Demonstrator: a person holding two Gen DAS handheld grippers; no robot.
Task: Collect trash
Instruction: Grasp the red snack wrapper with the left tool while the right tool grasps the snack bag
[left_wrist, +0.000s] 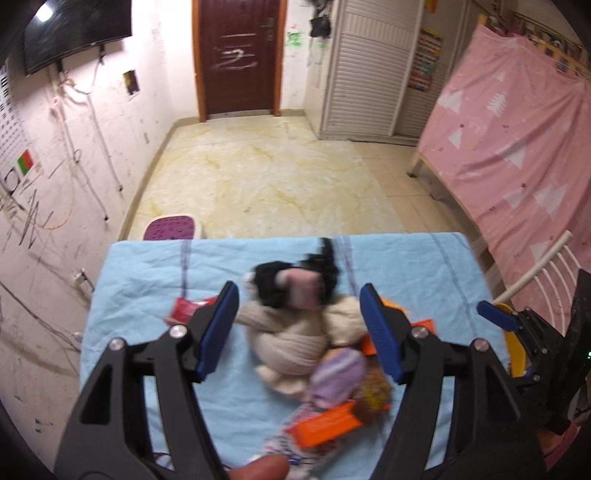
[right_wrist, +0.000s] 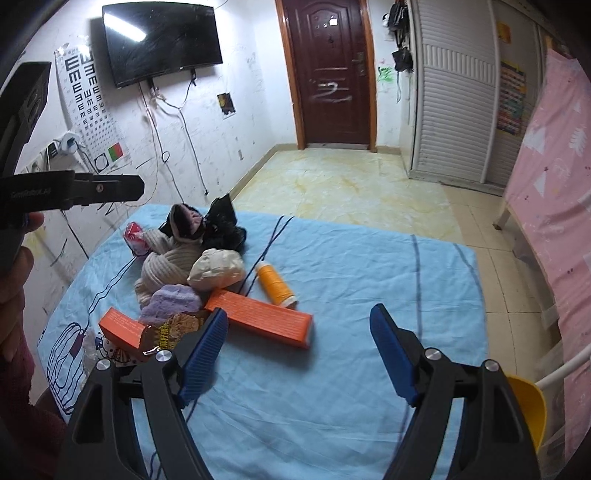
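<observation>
A blue sheet (right_wrist: 332, 258) covers the bed, and the pile lies toward its left side, near the far-left corner. The right half of the sheet, out to the right edge and near edge, is bare, and floor (right_wrist: 351, 181) lies open beyond the far edge up to the door (right_wrist: 332, 74).

The right gripper (right_wrist: 299, 350) hangs over the near middle of the sheet, jaws spread, nothing between them. Just past its left finger lies a long orange box (right_wrist: 266, 317), with an orange bottle (right_wrist: 275, 284) on its side behind it. Left of these: a second orange box (right_wrist: 122, 326), a brown wrapper (right_wrist: 173, 328), a purple cloth (right_wrist: 171, 301), a beige knit (right_wrist: 162, 267), a cream bundle (right_wrist: 218, 273), black cloth (right_wrist: 221, 225) and a red wrapper (right_wrist: 133, 233) nearest the left edge.

The left gripper (left_wrist: 299, 332) hovers above the pile, jaws spread around the knit (left_wrist: 288, 339) in view, not pinching it. This view is blurred; the bottle is not seen in it, but a purple mat (left_wrist: 173, 229) on the floor past the far edge is. A yellow bin (right_wrist: 528, 410) sits at the near-right corner.
</observation>
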